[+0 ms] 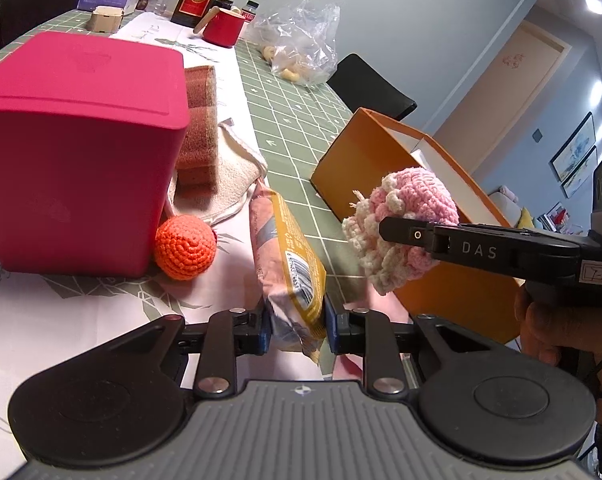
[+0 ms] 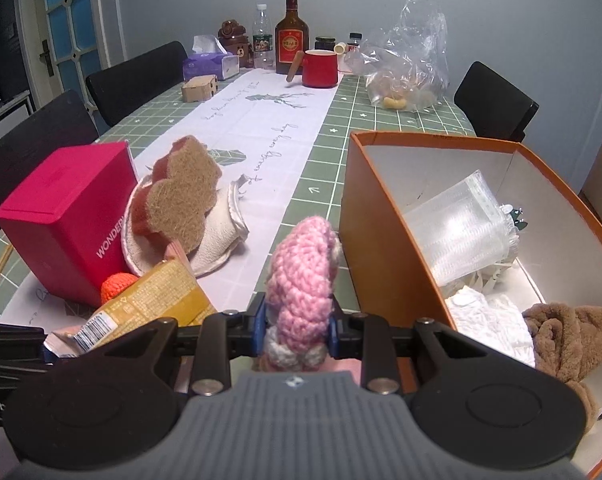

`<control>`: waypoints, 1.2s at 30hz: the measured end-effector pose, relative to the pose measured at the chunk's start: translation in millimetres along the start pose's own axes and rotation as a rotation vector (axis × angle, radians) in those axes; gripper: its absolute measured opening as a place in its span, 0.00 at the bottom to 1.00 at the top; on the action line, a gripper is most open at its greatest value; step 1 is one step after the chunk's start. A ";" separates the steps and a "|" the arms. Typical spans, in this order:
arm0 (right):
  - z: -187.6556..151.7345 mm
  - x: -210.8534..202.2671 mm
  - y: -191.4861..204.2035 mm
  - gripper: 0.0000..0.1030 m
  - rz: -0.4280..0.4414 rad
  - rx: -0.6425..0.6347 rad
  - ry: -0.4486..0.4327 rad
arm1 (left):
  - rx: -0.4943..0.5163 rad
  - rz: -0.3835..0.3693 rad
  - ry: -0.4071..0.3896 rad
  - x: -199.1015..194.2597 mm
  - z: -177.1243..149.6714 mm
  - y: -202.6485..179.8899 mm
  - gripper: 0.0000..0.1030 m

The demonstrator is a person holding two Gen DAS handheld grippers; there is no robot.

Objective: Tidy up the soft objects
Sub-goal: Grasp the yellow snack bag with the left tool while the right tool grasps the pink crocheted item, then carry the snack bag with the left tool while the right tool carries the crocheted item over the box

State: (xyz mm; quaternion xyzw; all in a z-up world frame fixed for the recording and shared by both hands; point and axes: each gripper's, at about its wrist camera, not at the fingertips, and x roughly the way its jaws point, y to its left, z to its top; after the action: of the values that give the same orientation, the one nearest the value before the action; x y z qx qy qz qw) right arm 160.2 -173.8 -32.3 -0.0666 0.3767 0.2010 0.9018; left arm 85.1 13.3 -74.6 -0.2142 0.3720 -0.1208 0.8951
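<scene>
My left gripper (image 1: 296,326) is shut on a yellow and pink snack packet (image 1: 289,256), held just above the table; the packet also shows in the right wrist view (image 2: 149,312). My right gripper (image 2: 297,330) is shut on a pink and cream crochet piece (image 2: 301,280), held beside the orange box's (image 2: 385,240) left wall; the piece also shows in the left wrist view (image 1: 401,224). The box holds a clear bag (image 2: 461,232), a white cloth (image 2: 489,320) and a brown plush thing (image 2: 573,336). An orange crochet ball (image 1: 185,247) lies by the magenta box (image 1: 77,152).
A brown sponge (image 2: 181,200) and a cream cloth (image 2: 217,244) lie beside the magenta box (image 2: 65,216). At the table's far end stand a red mug (image 2: 320,68), bottles (image 2: 291,36), a tissue box (image 2: 209,65) and a plastic bag (image 2: 405,64). Black chairs (image 2: 497,100) surround the table.
</scene>
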 end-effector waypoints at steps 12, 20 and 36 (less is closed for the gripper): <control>2.8 -18.6 -0.4 0.27 0.020 0.006 -0.032 | 0.048 -0.013 -0.011 -8.9 4.4 -6.5 0.20; 8.2 -30.0 -4.4 0.27 0.034 0.023 -0.061 | 0.083 -0.015 -0.027 -21.5 12.4 -13.2 0.20; 14.7 -48.8 -11.1 0.27 0.029 0.037 -0.110 | 0.162 -0.011 -0.080 -45.4 49.3 -39.2 0.20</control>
State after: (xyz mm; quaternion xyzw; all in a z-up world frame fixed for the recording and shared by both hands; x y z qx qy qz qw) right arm 143.4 -195.2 12.2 -0.0333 0.3313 0.2104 0.9192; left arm 86.6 10.4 2.9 -0.1479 0.3237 -0.1468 0.9229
